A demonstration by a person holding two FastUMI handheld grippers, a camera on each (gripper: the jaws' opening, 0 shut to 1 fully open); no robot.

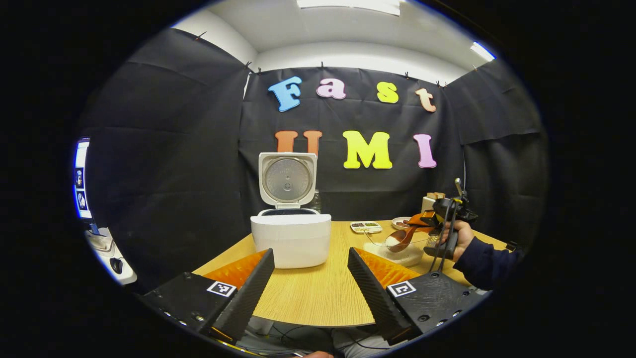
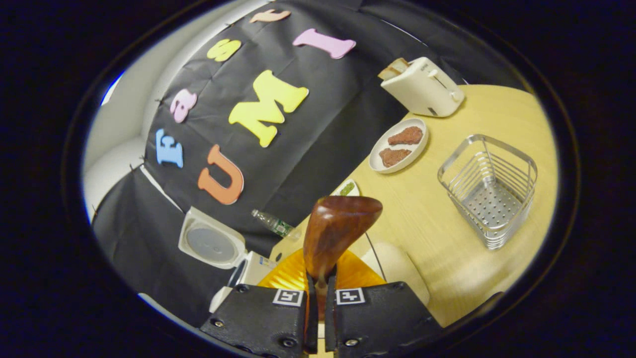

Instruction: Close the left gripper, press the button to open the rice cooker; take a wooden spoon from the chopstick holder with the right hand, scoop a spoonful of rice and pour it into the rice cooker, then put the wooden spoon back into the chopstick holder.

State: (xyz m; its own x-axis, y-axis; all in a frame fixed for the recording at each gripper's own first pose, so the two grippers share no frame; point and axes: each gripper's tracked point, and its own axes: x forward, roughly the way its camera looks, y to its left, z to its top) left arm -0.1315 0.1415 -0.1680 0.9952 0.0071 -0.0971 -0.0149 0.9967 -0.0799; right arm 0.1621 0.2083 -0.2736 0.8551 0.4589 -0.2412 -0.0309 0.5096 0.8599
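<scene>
My right tool (image 2: 318,291) clamped on wooden spoon (image 2: 338,231), bowl forward, rice loaded; open rice cooker (image 2: 233,271) lies forward-left. Left tool (image 1: 310,278) wide, idle.

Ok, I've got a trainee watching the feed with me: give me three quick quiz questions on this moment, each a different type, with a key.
1. True or false: the rice cooker's lid stands open.
2. What does the right gripper hold? A) wooden spoon B) water bottle C) toast
3. Fill in: the wire chopstick holder contains ____ utensils.

Key:
1. True; the lid is upright behind the pot.
2. A; its fingers clamp the wooden spoon's handle, and the left gripper view shows white rice in the bowl.
3. No.
</scene>
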